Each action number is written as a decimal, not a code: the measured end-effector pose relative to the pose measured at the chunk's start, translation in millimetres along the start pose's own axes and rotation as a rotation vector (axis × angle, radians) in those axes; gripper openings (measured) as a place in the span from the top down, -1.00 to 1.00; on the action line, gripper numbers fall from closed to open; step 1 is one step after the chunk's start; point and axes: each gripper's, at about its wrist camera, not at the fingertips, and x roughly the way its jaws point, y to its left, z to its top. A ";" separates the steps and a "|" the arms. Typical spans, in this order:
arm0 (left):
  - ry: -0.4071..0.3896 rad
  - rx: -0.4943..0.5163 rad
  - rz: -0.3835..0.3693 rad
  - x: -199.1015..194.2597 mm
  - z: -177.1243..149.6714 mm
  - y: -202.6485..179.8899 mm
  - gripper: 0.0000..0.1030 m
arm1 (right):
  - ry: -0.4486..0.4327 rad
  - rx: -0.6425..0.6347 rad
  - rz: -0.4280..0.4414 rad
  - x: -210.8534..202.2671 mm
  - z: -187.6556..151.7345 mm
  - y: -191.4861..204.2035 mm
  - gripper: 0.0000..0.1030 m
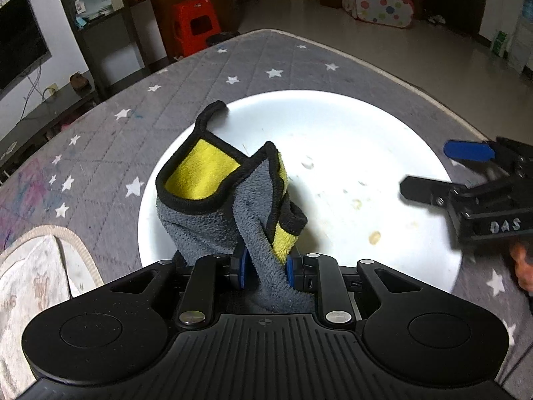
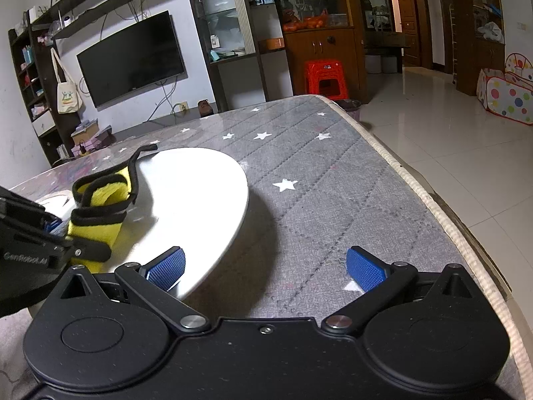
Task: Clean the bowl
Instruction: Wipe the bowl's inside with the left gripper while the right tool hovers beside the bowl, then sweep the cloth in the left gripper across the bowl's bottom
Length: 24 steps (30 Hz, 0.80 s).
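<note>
A wide white bowl [image 1: 333, 133] sits on the grey star-print table cover [image 1: 200, 76]. Brownish spots [image 1: 374, 237] mark the inside of the bowl on its right half. My left gripper [image 1: 266, 266] is shut on a grey and yellow cloth [image 1: 213, 200], which stands bunched over the bowl's left half. My right gripper [image 1: 433, 170] hovers at the bowl's right rim, open. In the right wrist view the right gripper [image 2: 266, 266] straddles the rim of the bowl [image 2: 200, 193], one blue pad [image 2: 166, 266] over the bowl and the other over the table. The cloth [image 2: 96, 220] and left gripper [image 2: 71, 233] show at the left.
A cream patterned mat [image 1: 40, 266] lies near the bowl at the lower left. The table's piped edge [image 2: 433, 200] runs close on the right, with tiled floor beyond. A red stool [image 2: 324, 76] stands past the far end. A person's fingers [image 1: 523, 266] hold the right gripper.
</note>
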 end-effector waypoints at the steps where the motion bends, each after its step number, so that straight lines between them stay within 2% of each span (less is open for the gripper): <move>1: 0.005 0.004 -0.009 -1.7 -1.5 -2.0 0.58 | 0.000 0.000 0.000 0.1 0.1 0.1 -1.00; 12: -0.006 0.031 -0.069 1.8 5.8 -18.9 0.51 | -0.002 0.003 0.002 -0.1 -0.3 -1.2 -1.00; 24: -0.041 0.043 -0.082 20.0 28.3 -19.7 0.50 | -0.006 0.015 0.011 -1.5 -1.8 -3.6 -1.00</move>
